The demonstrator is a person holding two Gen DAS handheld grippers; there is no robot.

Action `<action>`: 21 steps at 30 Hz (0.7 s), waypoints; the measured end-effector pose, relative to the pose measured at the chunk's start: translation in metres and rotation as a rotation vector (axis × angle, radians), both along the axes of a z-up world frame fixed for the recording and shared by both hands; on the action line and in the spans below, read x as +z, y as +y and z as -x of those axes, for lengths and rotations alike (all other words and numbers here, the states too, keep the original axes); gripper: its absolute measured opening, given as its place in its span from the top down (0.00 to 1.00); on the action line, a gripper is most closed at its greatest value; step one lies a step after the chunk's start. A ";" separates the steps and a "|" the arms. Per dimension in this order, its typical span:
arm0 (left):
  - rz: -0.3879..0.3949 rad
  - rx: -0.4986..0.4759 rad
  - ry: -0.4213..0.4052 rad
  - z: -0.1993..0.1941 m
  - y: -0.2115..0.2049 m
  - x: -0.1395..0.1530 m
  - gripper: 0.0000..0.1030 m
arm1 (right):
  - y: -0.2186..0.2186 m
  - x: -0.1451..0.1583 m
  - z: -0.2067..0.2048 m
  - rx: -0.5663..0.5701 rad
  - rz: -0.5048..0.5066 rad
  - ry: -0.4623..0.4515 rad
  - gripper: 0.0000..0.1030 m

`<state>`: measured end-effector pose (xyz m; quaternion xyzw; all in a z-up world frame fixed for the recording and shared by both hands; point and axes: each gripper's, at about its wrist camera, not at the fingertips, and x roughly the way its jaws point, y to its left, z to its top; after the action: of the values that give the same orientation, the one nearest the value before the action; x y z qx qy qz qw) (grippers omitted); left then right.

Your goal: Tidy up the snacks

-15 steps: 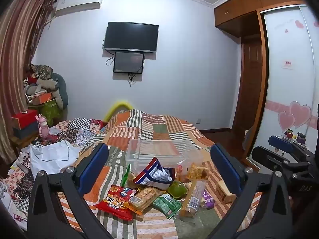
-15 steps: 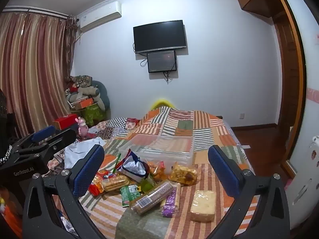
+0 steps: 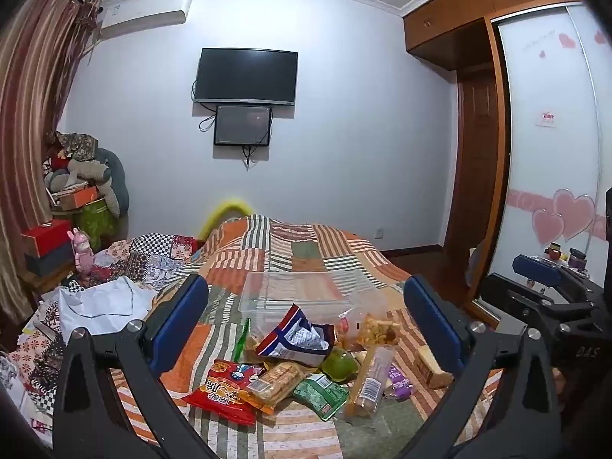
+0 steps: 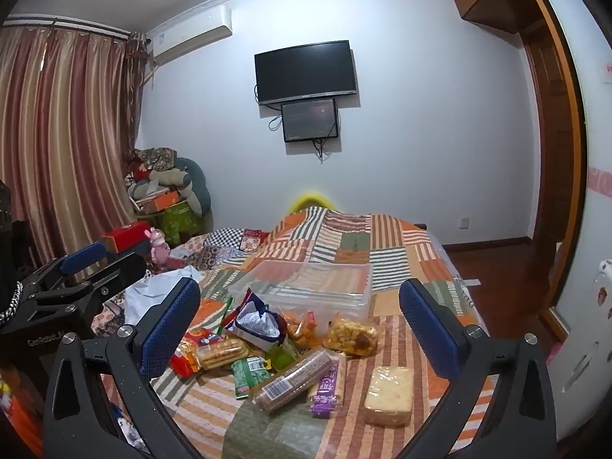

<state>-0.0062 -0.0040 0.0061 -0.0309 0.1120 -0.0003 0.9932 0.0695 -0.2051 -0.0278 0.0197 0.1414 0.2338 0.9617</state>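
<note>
Left-wrist view: the left tool (image 3: 306,329) hovers with its blue pads spread wide and nothing between them, aimed slightly down at a heap of snacks (image 3: 306,367) on the patchwork bed (image 3: 306,252). Just behind the heap sits a clear plastic bin (image 3: 302,294), apparently empty and likely where the packets are meant to go. Right-wrist view: the right tool (image 4: 298,329) is likewise released and empty, poised nearer a pale wrapped cake (image 4: 389,388) lying apart, an easy first pick.

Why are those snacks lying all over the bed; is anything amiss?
Packets lie jumbled on the striped patchwork bedspread, while the clear plastic bin behind them holds none. The blue-and-white foil bag gapes open, crumpled.
</note>
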 end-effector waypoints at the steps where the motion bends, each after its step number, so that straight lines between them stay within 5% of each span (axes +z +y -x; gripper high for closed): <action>1: 0.000 0.000 0.000 0.000 0.000 0.001 0.00 | -0.001 0.000 0.000 -0.001 -0.002 -0.001 0.00; 21: -0.014 -0.002 0.000 0.000 -0.005 0.003 0.00 | -0.001 0.003 0.004 0.001 -0.002 -0.015 0.00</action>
<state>-0.0059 -0.0087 0.0088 -0.0237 0.1121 -0.0006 0.9934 0.0653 -0.2057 -0.0252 0.0186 0.1342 0.2345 0.9626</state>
